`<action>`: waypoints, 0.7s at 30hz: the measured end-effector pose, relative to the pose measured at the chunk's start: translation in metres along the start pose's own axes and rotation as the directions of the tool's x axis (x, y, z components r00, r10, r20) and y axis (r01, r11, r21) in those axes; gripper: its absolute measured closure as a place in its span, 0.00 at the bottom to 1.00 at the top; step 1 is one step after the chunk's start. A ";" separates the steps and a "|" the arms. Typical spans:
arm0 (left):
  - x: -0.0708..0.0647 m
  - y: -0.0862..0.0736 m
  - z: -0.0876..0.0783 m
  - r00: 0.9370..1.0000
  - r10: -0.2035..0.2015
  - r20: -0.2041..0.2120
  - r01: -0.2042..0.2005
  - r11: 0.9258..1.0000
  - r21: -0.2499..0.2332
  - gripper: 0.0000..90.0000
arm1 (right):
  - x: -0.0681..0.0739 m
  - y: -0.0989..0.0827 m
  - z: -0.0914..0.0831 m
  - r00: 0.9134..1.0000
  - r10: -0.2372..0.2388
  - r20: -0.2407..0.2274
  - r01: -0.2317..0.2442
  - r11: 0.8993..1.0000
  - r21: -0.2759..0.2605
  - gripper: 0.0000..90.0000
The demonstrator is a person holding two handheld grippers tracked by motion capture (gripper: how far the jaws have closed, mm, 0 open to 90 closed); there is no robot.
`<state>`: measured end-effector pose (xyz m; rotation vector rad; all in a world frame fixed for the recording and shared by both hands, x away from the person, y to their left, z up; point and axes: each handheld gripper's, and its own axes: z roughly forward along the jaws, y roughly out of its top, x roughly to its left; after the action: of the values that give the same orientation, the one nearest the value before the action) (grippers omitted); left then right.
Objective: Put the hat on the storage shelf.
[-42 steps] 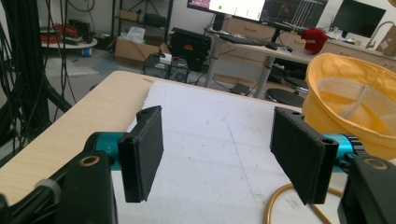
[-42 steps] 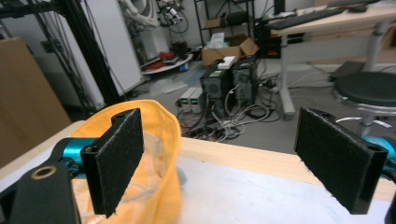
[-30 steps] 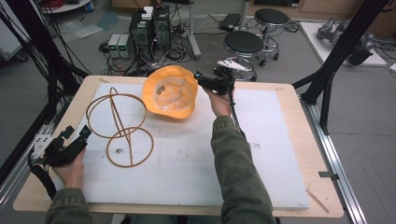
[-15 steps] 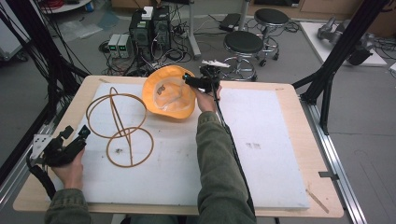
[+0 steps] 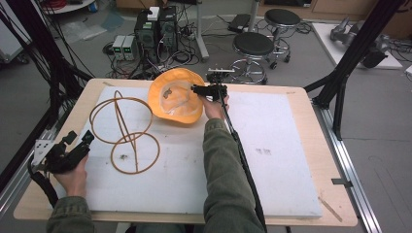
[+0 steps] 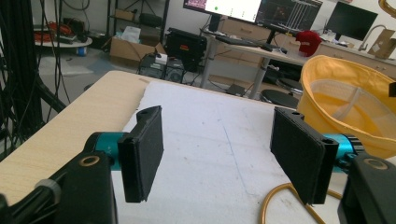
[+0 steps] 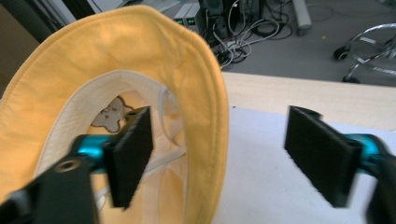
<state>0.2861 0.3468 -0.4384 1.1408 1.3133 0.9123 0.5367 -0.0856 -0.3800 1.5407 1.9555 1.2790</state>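
At the left of the high view, the left gripper (image 5: 80, 145) is held low at the near left corner of the white foam mat (image 5: 286, 160), the hand (image 5: 73, 172) wrapped around its body from below and a green sleeve (image 5: 65, 218) cut off by the bottom edge. Its jaws are seen wide apart in the left gripper view (image 6: 217, 156), with nothing between them but bare mat. Just ahead of and beside its right jaw, a curve of the wire hoop frame (image 6: 280, 198) is caught; in the high view that frame (image 5: 124, 131) is laid flat on the mat, well apart from the pads. The wooden table edge (image 6: 70, 126) is seen beyond the left jaw.

Further right, the orange hat (image 5: 177, 94) is lying brim-up at the far side of the mat. The right gripper (image 5: 206, 91) is reached forward at the end of an outstretched forearm, a black cable trailing back along the sleeve. In the right gripper view its jaws (image 7: 219, 156) have just been closing and are partly open: the hat's brim (image 7: 205, 93) is stood between them, one pad inside the crown and the other outside on the mat side. No pad is seen pressing on the cloth. The lower brim is cut off by the frame, and the pale label inside the crown (image 7: 112, 114) is too blurred to be read.
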 end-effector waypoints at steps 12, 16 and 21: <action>0.001 0.000 0.000 1.000 -0.005 0.001 0.005 1.000 -0.001 0.39 | -0.001 -0.001 -0.002 0.990 0.083 -0.117 -0.078 0.996 0.045 0.97; 0.000 0.000 0.000 1.000 -0.004 0.004 0.004 1.000 0.001 0.39 | 0.000 -0.002 -0.002 0.990 0.064 -0.127 -0.061 0.998 0.028 0.97; 0.000 0.000 0.000 1.000 -0.008 0.003 0.008 1.000 -0.001 0.39 | 0.006 0.000 -0.004 0.991 0.046 -0.128 -0.049 0.999 -0.013 0.97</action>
<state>0.2862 0.3472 -0.4385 1.1354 1.3141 0.9051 0.5312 -0.0823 -0.3766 1.5413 1.9906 1.4420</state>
